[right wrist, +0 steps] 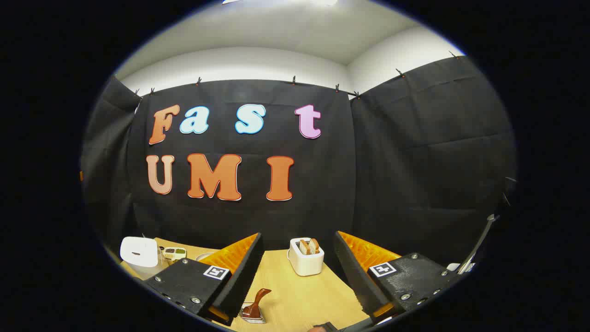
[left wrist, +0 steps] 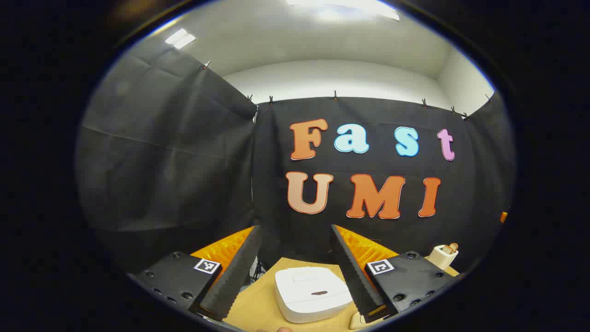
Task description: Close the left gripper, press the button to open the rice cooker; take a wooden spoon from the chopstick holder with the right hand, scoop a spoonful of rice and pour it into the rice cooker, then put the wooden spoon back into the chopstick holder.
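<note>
1. The left gripper point(left wrist: 295, 272) is held up over the wooden table point(left wrist: 258, 304) and points at the black cloth wall. Its two fingers are wide apart and hold nothing.
2. The white rice cooker point(left wrist: 311, 293) sits on the table just under and between those fingers. Its lid is down. A small dark button point(left wrist: 319, 293) shows on top of the lid.
3. In the left gripper view, a white toaster point(left wrist: 443, 255) peeks out at the far right, partly behind the gripper's body. A small pale thing at the bottom edge is cut off, and I cannot tell what it is.
4. The right gripper point(right wrist: 297, 272) is also up over the table and points at the wall. Its fingers are wide apart too, with nothing in them.
5. In the right gripper view, a brown wooden spoon point(right wrist: 256, 304) stands in a small shiny holder point(right wrist: 252, 316) near the bottom, just beside one finger. The holder is partly cut off.
6. The toaster with bread in it sits farther back, between the fingers.
7. The rice cooker is far off to the left there, with little dishes point(right wrist: 174, 252) next to it that are too small to make out.
</note>
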{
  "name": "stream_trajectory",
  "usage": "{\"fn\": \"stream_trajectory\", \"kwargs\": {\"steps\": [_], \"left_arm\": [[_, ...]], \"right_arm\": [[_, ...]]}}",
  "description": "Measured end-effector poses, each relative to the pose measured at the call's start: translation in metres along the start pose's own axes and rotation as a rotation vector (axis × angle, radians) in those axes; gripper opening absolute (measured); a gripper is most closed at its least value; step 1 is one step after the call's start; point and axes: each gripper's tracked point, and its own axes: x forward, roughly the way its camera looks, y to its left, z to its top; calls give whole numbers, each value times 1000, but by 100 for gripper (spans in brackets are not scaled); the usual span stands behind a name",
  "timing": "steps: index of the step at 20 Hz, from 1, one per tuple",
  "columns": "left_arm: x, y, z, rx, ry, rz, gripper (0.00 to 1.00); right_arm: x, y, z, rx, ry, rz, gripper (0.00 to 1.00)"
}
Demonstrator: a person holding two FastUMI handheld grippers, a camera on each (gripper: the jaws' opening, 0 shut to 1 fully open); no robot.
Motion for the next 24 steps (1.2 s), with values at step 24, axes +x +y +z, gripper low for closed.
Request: {"fn": "stream_trajectory", "kwargs": {"steps": [24], "left_arm": [[7, -19, 12, -5, -6, -49, 97]], "right_arm": [[-4, 2, 9, -9, -22, 16, 95]]}}
